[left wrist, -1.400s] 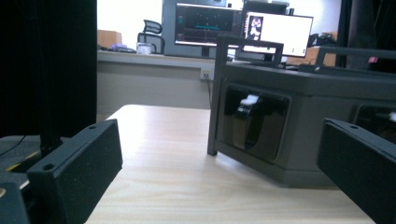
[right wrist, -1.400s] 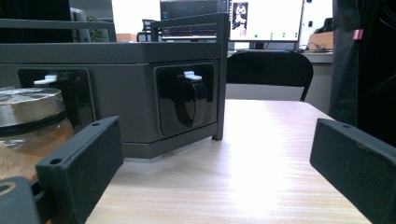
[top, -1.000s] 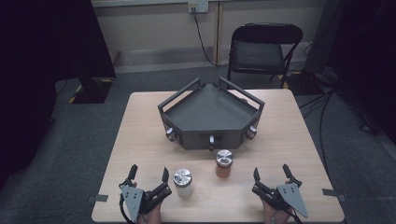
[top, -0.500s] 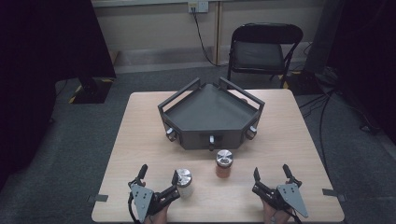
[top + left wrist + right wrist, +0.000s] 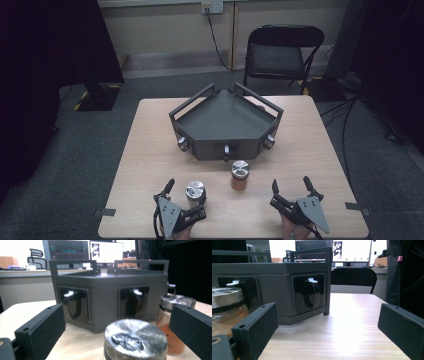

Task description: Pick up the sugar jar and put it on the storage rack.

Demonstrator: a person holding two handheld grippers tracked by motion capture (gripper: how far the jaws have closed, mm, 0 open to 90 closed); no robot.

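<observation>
A small jar with a silver lid (image 5: 195,190) stands near the table's front edge, and it looms close between the jaws in the left gripper view (image 5: 135,340). My left gripper (image 5: 187,193) is open, one jaw on each side of this jar, and whether either jaw touches it is unclear. An orange-filled jar with a silver lid (image 5: 240,175) stands just right of it and farther back. My right gripper (image 5: 290,184) sits open on the table's front right, with nothing between its jaws. The orange-filled jar (image 5: 226,308) lies to its left.
A dark grey angular tray rack (image 5: 225,120) with rails and front knobs stands mid-table behind both jars. Its front face (image 5: 110,297) is close ahead of the left gripper. A black folding chair (image 5: 280,55) stands beyond the table. Bare wood stretches right of the rack (image 5: 352,322).
My left gripper has moved right and forward, so the silver-lidded jar now sits between its open jaws. The right gripper and both jars have stayed put.
</observation>
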